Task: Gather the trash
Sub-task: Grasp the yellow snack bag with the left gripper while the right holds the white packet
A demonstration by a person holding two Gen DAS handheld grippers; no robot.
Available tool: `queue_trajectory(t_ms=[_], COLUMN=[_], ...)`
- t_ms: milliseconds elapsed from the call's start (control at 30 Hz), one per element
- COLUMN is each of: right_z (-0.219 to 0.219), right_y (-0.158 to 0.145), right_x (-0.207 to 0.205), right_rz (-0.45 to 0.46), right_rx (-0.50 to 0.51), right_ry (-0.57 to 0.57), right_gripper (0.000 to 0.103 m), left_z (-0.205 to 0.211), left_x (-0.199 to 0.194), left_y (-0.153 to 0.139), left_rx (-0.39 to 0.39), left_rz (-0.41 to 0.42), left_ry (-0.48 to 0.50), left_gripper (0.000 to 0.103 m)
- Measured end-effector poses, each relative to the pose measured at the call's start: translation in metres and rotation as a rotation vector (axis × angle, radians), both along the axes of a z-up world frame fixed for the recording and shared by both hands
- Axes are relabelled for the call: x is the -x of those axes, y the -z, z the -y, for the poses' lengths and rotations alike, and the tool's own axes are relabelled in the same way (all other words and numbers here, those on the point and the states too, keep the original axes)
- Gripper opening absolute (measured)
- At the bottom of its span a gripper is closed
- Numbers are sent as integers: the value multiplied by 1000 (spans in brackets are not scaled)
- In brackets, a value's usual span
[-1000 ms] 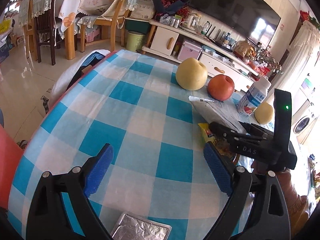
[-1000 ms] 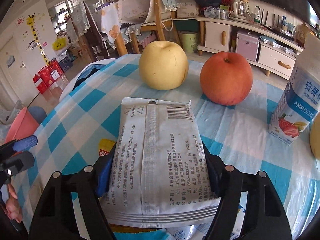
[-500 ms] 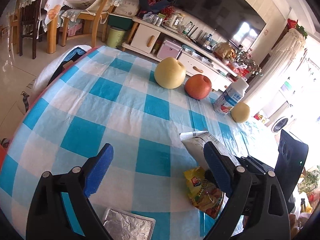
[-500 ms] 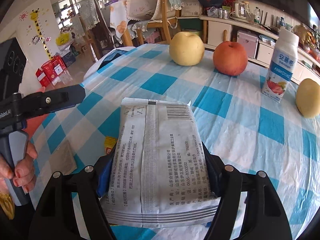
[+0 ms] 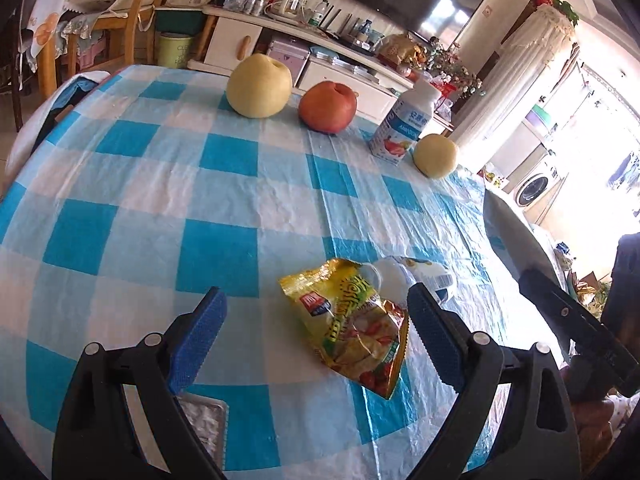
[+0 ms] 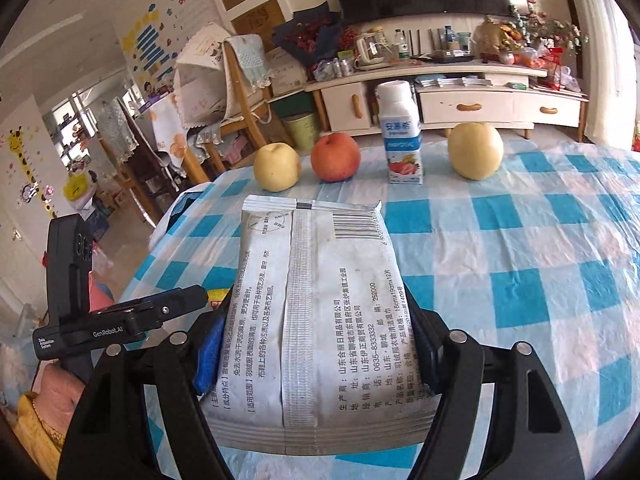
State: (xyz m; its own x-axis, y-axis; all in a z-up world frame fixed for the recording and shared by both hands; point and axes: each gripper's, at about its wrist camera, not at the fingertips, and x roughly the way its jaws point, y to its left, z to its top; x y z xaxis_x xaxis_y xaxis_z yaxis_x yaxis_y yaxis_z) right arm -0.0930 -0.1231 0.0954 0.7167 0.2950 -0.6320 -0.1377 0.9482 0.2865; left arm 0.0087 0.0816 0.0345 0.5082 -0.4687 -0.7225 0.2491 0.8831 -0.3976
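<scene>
Right tongs clamped on a grey wipes packet, left tongs gaping over a snack wrapper.

The grey packet (image 6: pixel 316 316) sat pinched between the right tongs (image 6: pixel 316 344), held above the checked tabletop (image 6: pixel 520 240). The left tongs (image 5: pixel 316 340) stood wide and empty just over a yellow snack wrapper (image 5: pixel 352 324) lying flat, a white wrapper (image 5: pixel 404 276) touching it behind. Pears, an apple (image 5: pixel 328 106) and a milk bottle (image 5: pixel 402 124) lined the far edge.

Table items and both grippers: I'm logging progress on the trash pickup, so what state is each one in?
Right gripper: shut on the white packet.
White packet: held, lifted off the table.
Left gripper: open, holding nothing.
Yellow snack wrapper: crumpled, lying flat on the tablecloth.
Milk bottle: upright, capped.
</scene>
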Motion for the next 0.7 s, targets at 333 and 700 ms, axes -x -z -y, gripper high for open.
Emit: queue_trajectory(t_ms=[333,700], right_z=[10,10], right_y=[12,16], right_x=[-11,-19], right_rz=[-13,-31], right_rx=[14,-19], right_ry=[9,-32], right_gripper=[74,75], left_z=[37,74], left_x=[2,11], left_y=[18,24], left_rx=[-95,-269], left_rz=[-28,38], left_ry=[60,139], left_gripper=[92,92])
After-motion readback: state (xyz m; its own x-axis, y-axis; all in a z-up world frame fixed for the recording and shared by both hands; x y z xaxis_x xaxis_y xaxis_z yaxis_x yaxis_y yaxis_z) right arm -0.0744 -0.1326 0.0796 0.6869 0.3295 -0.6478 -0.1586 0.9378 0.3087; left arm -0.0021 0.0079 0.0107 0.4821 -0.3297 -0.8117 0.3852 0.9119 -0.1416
